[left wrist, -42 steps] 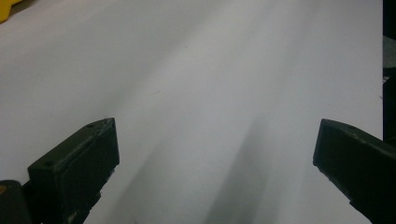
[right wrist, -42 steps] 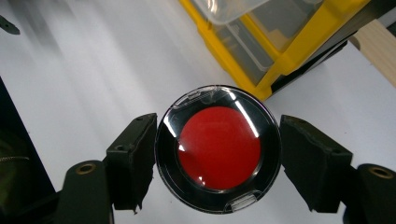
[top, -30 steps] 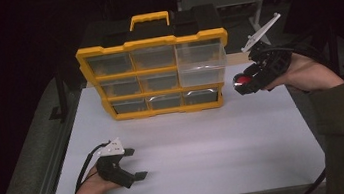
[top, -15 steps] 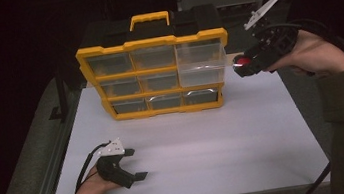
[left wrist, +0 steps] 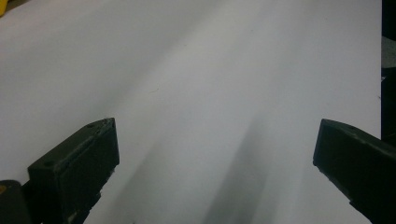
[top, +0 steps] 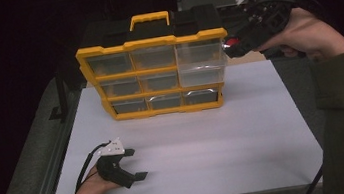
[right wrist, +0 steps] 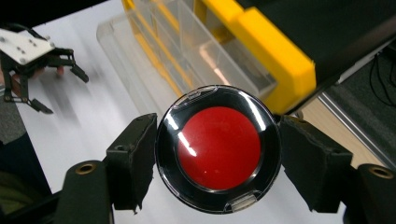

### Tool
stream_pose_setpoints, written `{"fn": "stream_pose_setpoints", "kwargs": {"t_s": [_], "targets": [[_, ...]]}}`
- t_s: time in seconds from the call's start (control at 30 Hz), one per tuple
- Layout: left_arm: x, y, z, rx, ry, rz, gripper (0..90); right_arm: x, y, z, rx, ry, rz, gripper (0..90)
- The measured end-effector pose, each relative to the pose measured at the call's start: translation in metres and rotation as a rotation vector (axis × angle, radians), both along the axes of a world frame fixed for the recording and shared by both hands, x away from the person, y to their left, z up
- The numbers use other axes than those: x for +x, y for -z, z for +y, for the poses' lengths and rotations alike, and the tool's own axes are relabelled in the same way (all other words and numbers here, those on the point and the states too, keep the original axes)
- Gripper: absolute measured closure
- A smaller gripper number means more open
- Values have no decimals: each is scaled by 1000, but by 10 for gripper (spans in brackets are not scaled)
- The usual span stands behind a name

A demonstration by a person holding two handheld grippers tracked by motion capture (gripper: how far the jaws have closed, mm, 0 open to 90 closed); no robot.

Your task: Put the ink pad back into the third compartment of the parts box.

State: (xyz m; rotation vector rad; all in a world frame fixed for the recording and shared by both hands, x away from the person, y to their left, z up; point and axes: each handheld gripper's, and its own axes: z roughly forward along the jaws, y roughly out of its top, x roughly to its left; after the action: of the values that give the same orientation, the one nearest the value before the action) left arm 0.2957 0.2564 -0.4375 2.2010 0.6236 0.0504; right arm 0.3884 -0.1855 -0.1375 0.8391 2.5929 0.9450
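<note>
A yellow and black organizer [top: 153, 69] with clear drawers stands at the back of the white table [top: 217, 146]. Its large right drawer [top: 199, 70] is pulled out toward me. My right gripper [top: 234, 45] is raised at the organizer's upper right corner, shut on a round black case with a red centre [right wrist: 218, 147], just beside the open drawer [right wrist: 187, 60]. My left gripper [top: 136, 163] rests open low on the table at the front left, its jaws wide apart over bare white surface [left wrist: 210, 93], holding nothing.
A dark metal rail [top: 52, 158] runs along the table's left edge. Dark shelving and cables stand behind the organizer. A tan surface [right wrist: 336, 135] lies to the organizer's right, beyond the table.
My right gripper has lifted the red case up and leftward, from beside the organizer's middle to its upper right corner. The left gripper has stayed still.
</note>
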Motion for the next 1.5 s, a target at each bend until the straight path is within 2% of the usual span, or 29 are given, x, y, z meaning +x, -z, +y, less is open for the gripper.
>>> {"fn": "stream_pose_setpoints", "kwargs": {"t_s": [0.2, 0.43, 0.7, 1.1, 1.3, 1.5], "targets": [[2, 0, -1, 2, 2, 2, 0, 7, -6, 13, 28, -1, -10, 288], [3, 0, -1, 5, 2, 4, 0, 16, -3, 25, 40, -9, -8, 287], [2, -1, -1, 1, 7, 4, 0, 24, 2, 36, 56, -15, -7, 287], [1, -1, -1, 2, 10, -2, 0, 30, 18, 55, 40, -37, 19, 286], [0, -1, -1, 2, 12, -3, 0, 32, 26, 58, 44, -32, 19, 267], [0, -1, -1, 2, 11, -3, 0, 30, 23, 56, 67, -28, 16, 258]]}}
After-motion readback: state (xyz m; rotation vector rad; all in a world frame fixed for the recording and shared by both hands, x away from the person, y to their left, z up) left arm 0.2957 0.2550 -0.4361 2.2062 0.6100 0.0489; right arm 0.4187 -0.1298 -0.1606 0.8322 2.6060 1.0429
